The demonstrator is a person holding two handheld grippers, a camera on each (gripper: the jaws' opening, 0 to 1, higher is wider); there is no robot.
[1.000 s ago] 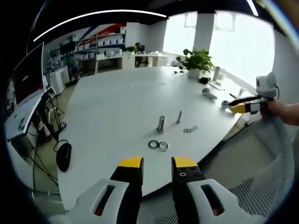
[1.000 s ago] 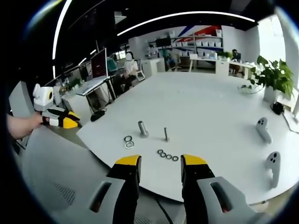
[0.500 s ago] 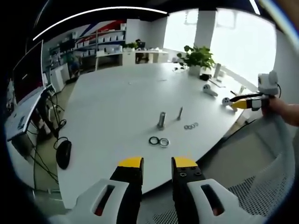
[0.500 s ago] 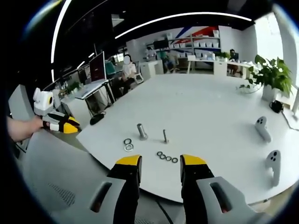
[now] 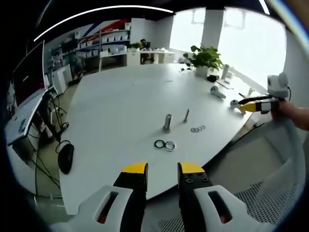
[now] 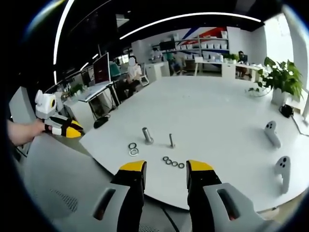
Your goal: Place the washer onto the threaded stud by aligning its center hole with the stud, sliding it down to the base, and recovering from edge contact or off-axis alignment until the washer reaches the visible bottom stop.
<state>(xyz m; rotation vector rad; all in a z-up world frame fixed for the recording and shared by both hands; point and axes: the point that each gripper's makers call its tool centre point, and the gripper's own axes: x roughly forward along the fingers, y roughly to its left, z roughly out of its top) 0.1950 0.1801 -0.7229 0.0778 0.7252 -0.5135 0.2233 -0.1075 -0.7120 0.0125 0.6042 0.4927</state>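
1. Washers lie loose on the white tabletop (image 6: 217, 106) — none sits on a stud, and neither claw touches any of them.
2. In the right gripper view, a row of small washers (image 6: 173, 162) lies nearest the table edge, just ahead of the right claw (image 6: 166, 169).
3. Behind that row stands the thin threaded stud (image 6: 171, 140), upright, with the thicker bolt (image 6: 146, 135) upright just beside it.
4. Two larger rings (image 6: 132, 148), one dark and one bright, lie touching each other near the thick bolt's foot.
5. The right claw is held off the table edge, its yellow-tipped jaws apart with nothing between them.
6. In the left gripper view, the left claw (image 5: 161, 171) is likewise back from the edge, jaws parted and empty.
7. From that side the pair of rings (image 5: 164, 144) is closest, the thick bolt (image 5: 167, 122) and the thin stud (image 5: 186, 115) beyond, and the small washers (image 5: 196, 129) off to the right.
8. Each claw shows in the other's view, gripped by a hand — the right one (image 5: 251, 105) at the far right of the left gripper view, the left one (image 6: 65, 126) at the far left of the right gripper view.
9. Two white controllers (image 6: 277, 151) rest further along the tabletop, and a potted plant (image 6: 282, 79) stands beyond them.
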